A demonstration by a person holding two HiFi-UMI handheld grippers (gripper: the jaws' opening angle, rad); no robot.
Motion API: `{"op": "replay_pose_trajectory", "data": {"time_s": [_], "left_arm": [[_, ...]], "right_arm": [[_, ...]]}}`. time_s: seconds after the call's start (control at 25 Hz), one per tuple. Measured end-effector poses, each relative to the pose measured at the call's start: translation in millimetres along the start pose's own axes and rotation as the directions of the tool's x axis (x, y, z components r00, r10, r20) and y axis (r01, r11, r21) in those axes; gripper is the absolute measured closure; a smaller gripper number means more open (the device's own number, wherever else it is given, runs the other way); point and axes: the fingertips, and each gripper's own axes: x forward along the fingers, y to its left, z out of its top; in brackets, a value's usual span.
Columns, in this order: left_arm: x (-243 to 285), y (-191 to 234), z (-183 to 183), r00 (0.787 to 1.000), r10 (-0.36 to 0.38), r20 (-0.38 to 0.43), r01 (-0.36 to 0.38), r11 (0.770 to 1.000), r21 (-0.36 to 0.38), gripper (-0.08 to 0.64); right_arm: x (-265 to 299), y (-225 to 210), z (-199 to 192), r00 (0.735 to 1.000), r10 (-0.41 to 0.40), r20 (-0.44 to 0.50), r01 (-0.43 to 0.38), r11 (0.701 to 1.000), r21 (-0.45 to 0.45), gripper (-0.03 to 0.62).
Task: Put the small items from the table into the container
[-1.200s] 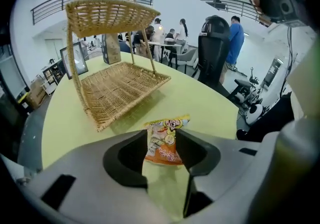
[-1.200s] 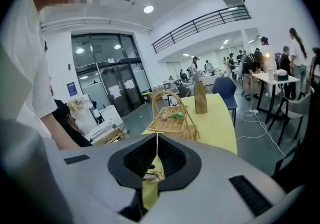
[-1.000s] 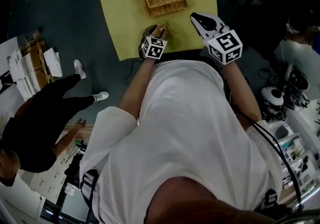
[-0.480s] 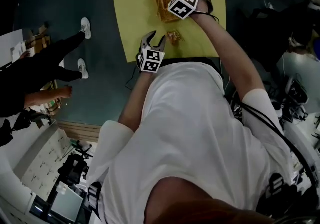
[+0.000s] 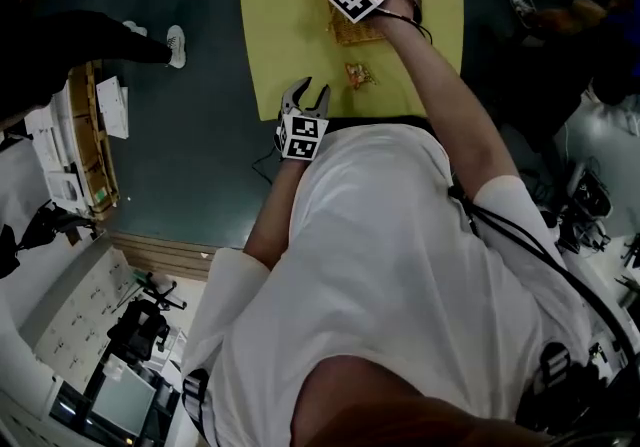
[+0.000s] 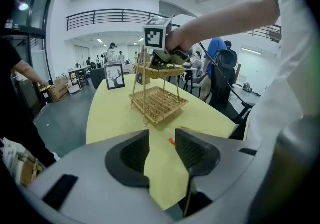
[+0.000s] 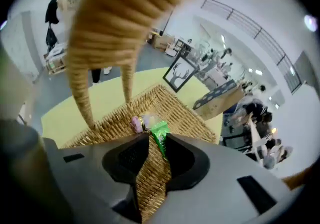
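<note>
Now one green packet (image 7: 160,130) is seen lying on a tray of the wicker basket (image 7: 180,105). It lies between the tips of the right hand-held gripper (image 7: 156,138), whose jaws are held apart and not pressed on it. One pink sweet (image 7: 136,124) is found just past it. One snack (image 5: 358,75) is left on the yellow tabletop (image 5: 290,15), near the front edge, with open room around it. The left hand-held gripper (image 5: 305,95) is held wide and empty by that edge. Much of the basket is hidden by the right arm.
</note>
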Motion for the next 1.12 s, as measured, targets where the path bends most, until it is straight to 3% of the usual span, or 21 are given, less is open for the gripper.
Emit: {"op": "replay_pose_trajectory", "data": {"time_s": [0.08,0.16,0.32,0.56,0.68,0.88,1.0,1.04,1.12], "left_arm": [[3,-2,2,1.0,-0.005,0.004,0.004,1.0,0.005,0.397],[5,-2,5,1.0,-0.007,0.012,0.007,1.0,0.009,0.397],[5,-1,17,0.999,-0.009,0.037,0.008,1.0,0.026,0.397],[1,13,60,0.993,-0.008,0.114,-0.001,0.997,0.08,0.397],[-7,28,100,0.984,-0.007,0.179,-0.019,0.99,0.143,0.397],[-26,93,206,0.961,-0.042,0.273,-0.053,0.942,0.332,0.397],[-11,118,258,0.964,-0.093,0.251,-0.023,0.905,0.425,0.397],[-7,123,271,0.963,-0.097,0.253,-0.023,0.902,0.432,0.397],[-3,131,288,0.955,-0.086,0.284,-0.035,0.918,0.395,0.397]], "right_arm": [[1,0,-4,0.998,0.055,-0.008,-0.054,0.997,0.046,0.537],[-2,2,-10,0.995,0.098,-0.009,-0.097,0.994,0.039,0.573],[-28,10,-20,0.987,0.154,0.051,-0.155,0.987,0.028,0.575],[-108,15,-26,0.953,0.173,0.247,-0.199,0.976,0.085,0.575],[-151,29,-58,0.918,0.229,0.323,-0.298,0.937,0.181,0.575],[-127,100,-164,0.895,0.407,0.185,-0.446,0.836,0.32,0.575],[-87,121,-198,0.897,0.414,0.155,-0.441,0.812,0.381,0.574],[-77,122,-203,0.901,0.406,0.15,-0.431,0.81,0.398,0.574],[-74,117,-201,0.91,0.38,0.167,-0.415,0.806,0.422,0.55]]}}
